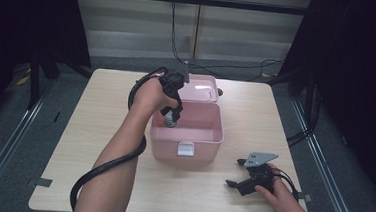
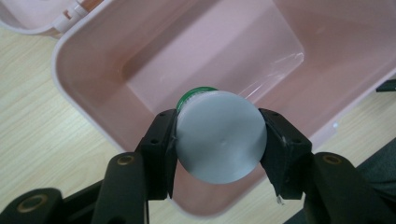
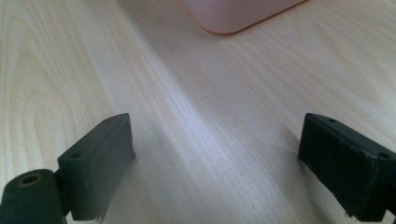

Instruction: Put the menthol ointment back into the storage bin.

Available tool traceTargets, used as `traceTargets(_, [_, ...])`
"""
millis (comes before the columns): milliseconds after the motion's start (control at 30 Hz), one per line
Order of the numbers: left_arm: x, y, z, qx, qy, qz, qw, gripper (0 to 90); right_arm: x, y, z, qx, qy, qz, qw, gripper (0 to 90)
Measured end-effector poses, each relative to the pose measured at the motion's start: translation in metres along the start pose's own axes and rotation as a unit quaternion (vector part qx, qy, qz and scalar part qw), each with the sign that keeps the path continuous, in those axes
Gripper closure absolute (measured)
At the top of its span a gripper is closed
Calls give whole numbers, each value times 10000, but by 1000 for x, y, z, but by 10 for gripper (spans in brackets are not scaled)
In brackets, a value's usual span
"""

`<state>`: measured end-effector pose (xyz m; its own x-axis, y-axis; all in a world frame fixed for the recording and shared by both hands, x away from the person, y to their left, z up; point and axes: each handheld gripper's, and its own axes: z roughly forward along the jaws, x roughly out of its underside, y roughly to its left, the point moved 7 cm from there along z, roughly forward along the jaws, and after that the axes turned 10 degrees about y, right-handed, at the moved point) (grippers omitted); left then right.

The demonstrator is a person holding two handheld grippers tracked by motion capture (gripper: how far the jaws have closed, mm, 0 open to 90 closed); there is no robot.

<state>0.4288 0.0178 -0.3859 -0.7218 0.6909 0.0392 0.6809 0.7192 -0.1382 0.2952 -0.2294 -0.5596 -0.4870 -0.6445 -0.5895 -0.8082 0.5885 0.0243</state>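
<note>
A small round bottle with a flat grey bottom and a green band [image 2: 218,135] is pinched between the black jaws of the left gripper [image 2: 217,140], just above the open, smooth pink plastic box [image 2: 88,109]. The right gripper [image 3: 217,163] rests spread wide on the pale wooden table [image 3: 196,93], near the box.

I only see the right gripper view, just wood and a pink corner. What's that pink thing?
Observer: A pink box, lid open, in the middle of the table.
Operator: Where's the other tool?
Observer: The left tool is over the box's open top.
Operator: Is it holding something?
Observer: Yes, a small bottle with a grey bottom and green band, clamped between its jaws.
Operator: Anything in the box?
Observer: The part I can see looks empty.
</note>
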Motion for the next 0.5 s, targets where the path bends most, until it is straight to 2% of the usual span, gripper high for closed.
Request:
traceTargets(33, [-1, 0, 1, 1, -6, -55, 10000, 501, 0, 0, 0, 0, 0, 0, 10000, 95])
traceTargets(167, [-5, 2, 8, -30, 20, -63, 10000, 502, 0, 0, 0, -8, 3, -3, 10000, 95])
traceTargets(200, [-6, 4, 11, -32, 2, -138, 9999, 501, 0, 0, 0, 8, 7, 9, 10000, 95])
traceTargets(300, [-9, 5, 14, -68, -35, -180, 9998, 501, 0, 0, 0, 7, 7, 9, 10000, 96])
traceTargets(333, [-9, 5, 16, -56, -51, -274, 9996, 502, 0, 0, 0, 7, 7, 9, 10000, 96])
traceTargets(400, [-11, 6, 18, -16, -69, -278, 9996, 501, 0, 0, 0, 7, 6, 9, 10000, 96])
traceTargets(433, [-12, 5, 19, 18, -76, -388, 9992, 501, 0, 0, 0, 7, 7, 9, 10000, 95])
traceTargets(500, [-15, 8, 23, -34, -88, -413, 9991, 501, 0, 0, 0, 8, 6, 9, 10000, 95])
